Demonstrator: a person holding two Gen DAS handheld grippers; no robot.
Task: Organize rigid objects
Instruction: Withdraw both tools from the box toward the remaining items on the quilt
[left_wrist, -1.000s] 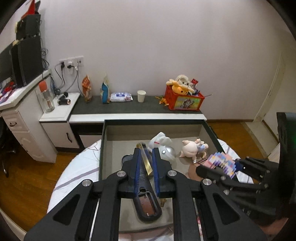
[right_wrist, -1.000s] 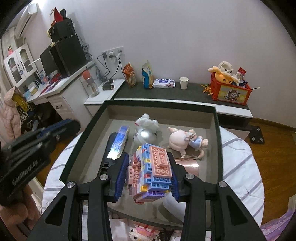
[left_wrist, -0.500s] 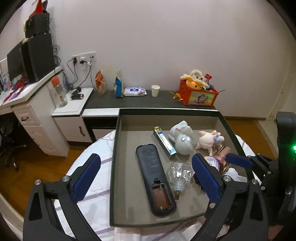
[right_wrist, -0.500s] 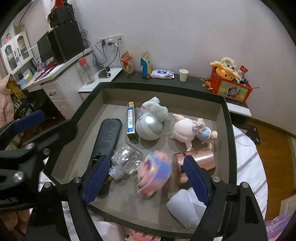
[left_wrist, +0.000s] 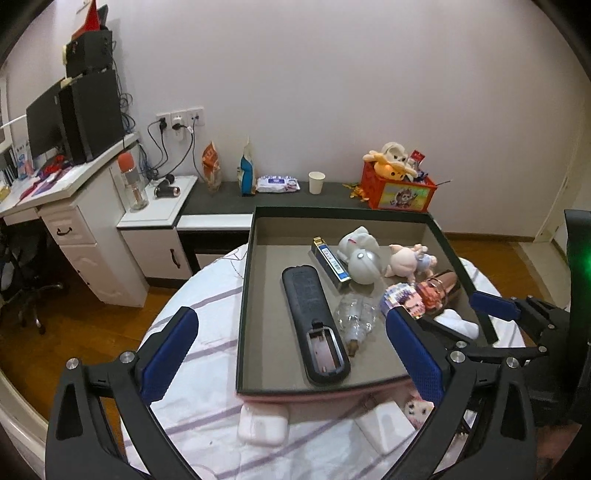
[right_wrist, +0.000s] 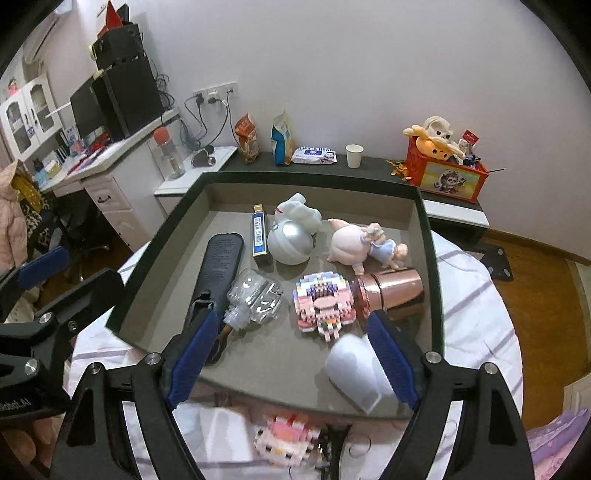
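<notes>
A dark tray (right_wrist: 424, 221) (left_wrist: 245, 295) on the round table holds a black remote (right_wrist: 219, 266) (left_wrist: 312, 317), a blue box (right_wrist: 259, 232) (left_wrist: 330, 262), a clear bottle (right_wrist: 255, 297), a silver-white toy (right_wrist: 291, 236), a pig figure (right_wrist: 354, 242), a copper cup (right_wrist: 391, 293), a white object (right_wrist: 356, 369) and a pink brick model (right_wrist: 323, 302) (left_wrist: 402, 297). My right gripper (right_wrist: 291, 365) is open and empty over the tray's near edge. My left gripper (left_wrist: 291, 354) is open and empty, near the tray's front.
A white earbud case (left_wrist: 263, 424) and small white items (left_wrist: 384, 424) lie on the striped cloth before the tray. Another pink brick piece (right_wrist: 288, 437) lies near the right gripper. Behind stand a low cabinet (left_wrist: 236, 203), a red toy crate (left_wrist: 399, 188) and a desk (left_wrist: 74, 206).
My left gripper let go of the blue box and my right let go of the pink brick model; both lie in the tray. Both grippers opened wide and drew back.
</notes>
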